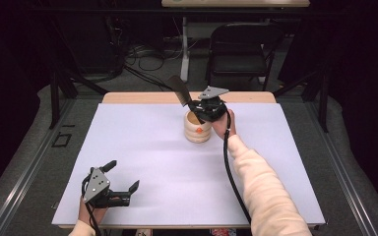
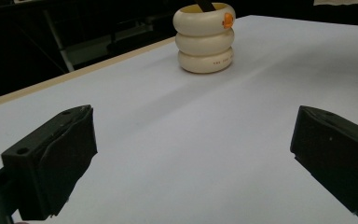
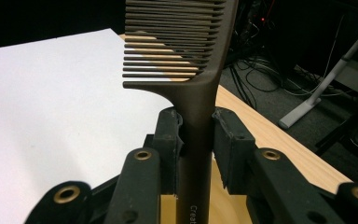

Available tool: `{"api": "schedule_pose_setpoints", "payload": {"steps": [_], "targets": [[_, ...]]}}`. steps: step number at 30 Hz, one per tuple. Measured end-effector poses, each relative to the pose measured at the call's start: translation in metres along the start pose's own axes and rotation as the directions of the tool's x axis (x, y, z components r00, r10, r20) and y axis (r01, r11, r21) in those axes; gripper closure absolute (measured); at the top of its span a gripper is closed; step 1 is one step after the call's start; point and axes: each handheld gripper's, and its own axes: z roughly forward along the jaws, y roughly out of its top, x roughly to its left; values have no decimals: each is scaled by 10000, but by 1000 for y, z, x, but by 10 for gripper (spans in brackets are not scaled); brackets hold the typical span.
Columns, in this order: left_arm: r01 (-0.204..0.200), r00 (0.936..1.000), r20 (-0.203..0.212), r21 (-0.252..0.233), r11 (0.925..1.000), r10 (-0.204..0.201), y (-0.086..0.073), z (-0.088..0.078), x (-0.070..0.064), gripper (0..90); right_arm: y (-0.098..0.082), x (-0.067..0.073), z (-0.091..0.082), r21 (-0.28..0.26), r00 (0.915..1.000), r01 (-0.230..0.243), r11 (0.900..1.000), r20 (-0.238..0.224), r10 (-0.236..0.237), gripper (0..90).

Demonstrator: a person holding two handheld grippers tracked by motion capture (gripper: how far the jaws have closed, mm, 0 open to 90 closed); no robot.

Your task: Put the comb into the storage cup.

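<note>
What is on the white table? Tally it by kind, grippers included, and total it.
Combs: 1, dark comb, clamped in the right gripper with its handle in the holder
Holders: 1, cream ringed holder
Grippers: 2, the right gripper and the left gripper, which is open with nothing between its jaws
Total: 4

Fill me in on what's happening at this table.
A person works two handheld grippers. The right gripper is shut on the handle of a dark comb, holding it teeth-up over the cream ringed holder at the far side of the white table; the handle's lower end reaches into the holder's mouth. The left gripper rests open near the table's front edge, holding nothing.
</note>
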Motion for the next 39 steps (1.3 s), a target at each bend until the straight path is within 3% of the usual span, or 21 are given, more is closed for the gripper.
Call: {"api": "schedule_pose_setpoints", "payload": {"steps": [15,39], "targets": [[-27,10000,5,5,10000,27,0,0,0,4,-4,-2,2,83,10000,53,10000,-34,-52,720],[-73,10000,-6,-10,10000,73,0,-1,-1,4,-14,-3,10,665,9998,90,9977,-210,-76,719]]}}
